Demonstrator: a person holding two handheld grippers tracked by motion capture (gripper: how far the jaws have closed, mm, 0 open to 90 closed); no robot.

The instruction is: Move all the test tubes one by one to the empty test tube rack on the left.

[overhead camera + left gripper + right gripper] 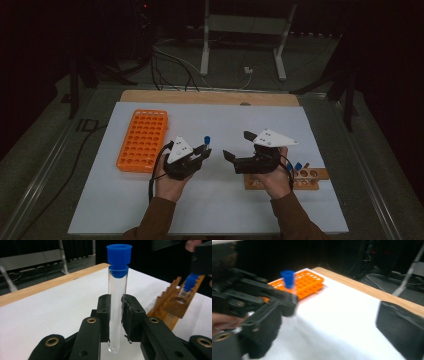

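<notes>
A clear test tube with a blue cap stands upright between the pads of my left gripper, which is shut on it around mid-length. From above, the tube and left gripper are over the middle of the white mat. My right gripper faces it from the right, a short gap away, with jaws wide open and nothing between them. In the right gripper view its jaws stand far apart, with the left gripper and the blue cap ahead.
An orange tube rack with several empty holes lies left on the white mat. A wooden rack by my right hand holds blue-capped tubes. A wooden board edge borders the mat's far side.
</notes>
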